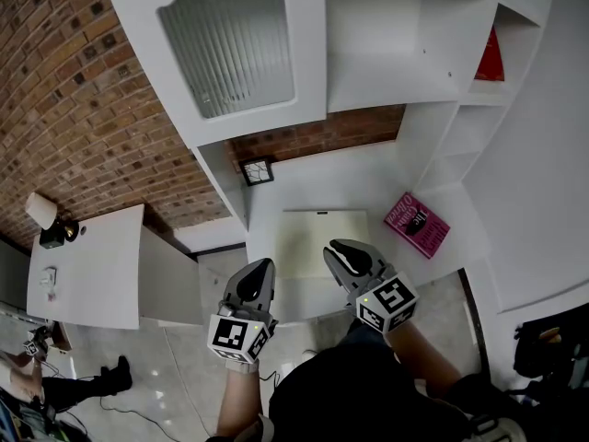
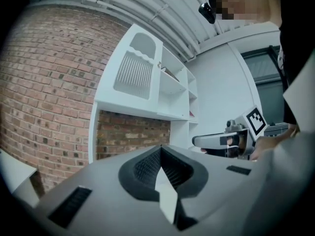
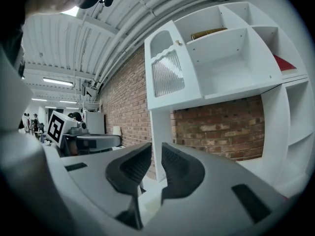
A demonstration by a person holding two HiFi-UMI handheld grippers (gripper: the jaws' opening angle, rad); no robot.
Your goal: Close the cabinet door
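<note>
The white cabinet door (image 1: 235, 49) with a ribbed glass panel stands swung open, to the left of its bare compartment (image 1: 386, 44). It also shows as the door (image 2: 135, 73) in the left gripper view and the door (image 3: 167, 75) in the right gripper view, high and well away from both grippers. My left gripper (image 1: 258, 270) is held low near my body, shut and empty; its pads (image 2: 147, 166) meet. Beside it, my right gripper (image 1: 339, 250) has its jaws closed to a thin slit (image 3: 156, 149) with nothing between them. Both point level toward the cabinet.
A pink book (image 1: 416, 222) and a pale sheet (image 1: 317, 242) lie on the white desk surface (image 1: 368, 182) under the cabinet. A red book (image 1: 490, 58) stands in the right shelves. A white table (image 1: 87, 265) with a lamp (image 1: 41, 212) stands at the left by the brick wall.
</note>
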